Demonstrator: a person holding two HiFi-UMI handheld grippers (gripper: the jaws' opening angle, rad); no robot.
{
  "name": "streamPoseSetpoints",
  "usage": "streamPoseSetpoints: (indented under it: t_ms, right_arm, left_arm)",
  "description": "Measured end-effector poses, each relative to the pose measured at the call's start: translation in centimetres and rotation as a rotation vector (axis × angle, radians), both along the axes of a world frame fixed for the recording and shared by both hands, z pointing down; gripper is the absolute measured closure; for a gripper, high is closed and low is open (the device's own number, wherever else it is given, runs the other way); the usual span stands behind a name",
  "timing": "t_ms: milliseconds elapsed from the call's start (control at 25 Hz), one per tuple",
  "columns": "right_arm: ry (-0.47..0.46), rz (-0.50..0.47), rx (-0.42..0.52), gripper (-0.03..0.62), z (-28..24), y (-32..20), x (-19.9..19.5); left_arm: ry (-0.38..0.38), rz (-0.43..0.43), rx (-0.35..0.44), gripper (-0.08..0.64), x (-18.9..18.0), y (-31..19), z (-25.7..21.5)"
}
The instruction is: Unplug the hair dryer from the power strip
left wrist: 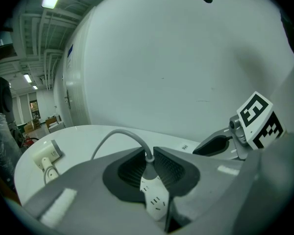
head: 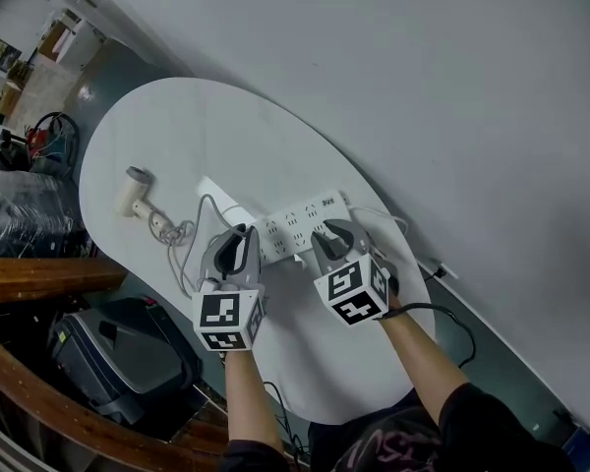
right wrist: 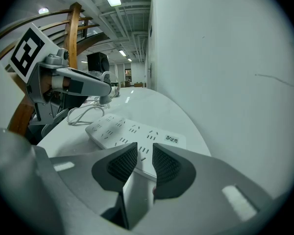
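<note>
you are clamping plug [left wrist: 154, 194] in left hand-held gripper [left wrist: 148, 153]; right hand-held gripper [right wrist: 143, 151], narrowly apart, is sitting at power strip [right wrist: 121, 131]. skewed pull is risking strip lifting, hair dryer [head: 135, 187] dragging.

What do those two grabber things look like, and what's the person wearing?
The left gripper and right gripper are grey with dark ribbed pads. Each carries a white cube with black square markers. A black cable trails behind the right one. The sleeves are dark.
</note>
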State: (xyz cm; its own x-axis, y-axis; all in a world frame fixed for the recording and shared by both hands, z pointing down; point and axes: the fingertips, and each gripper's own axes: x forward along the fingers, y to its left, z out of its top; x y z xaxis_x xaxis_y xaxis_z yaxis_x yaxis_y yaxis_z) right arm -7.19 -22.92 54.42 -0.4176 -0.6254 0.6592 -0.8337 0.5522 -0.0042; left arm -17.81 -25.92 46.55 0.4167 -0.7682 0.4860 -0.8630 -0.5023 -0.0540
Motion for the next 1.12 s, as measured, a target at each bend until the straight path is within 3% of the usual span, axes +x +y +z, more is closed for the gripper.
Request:
streamPoseSetpoints:
  t_ms: [680, 1120]
  right_arm:
    - [-0.017, -0.002, -0.001, 0.485, -0.1, -0.2, 0.2]
    - [-0.041, 0.020, 0.017, 0.540, -1.1, -0.3, 0.5]
  left_arm:
    - [-0.002, -0.015, 0.008, 0.506, -0.6, 1.0, 0.2]
    - [-0.001, -0.033, 0.009, 0.506, -1.2, 1.3, 0.2]
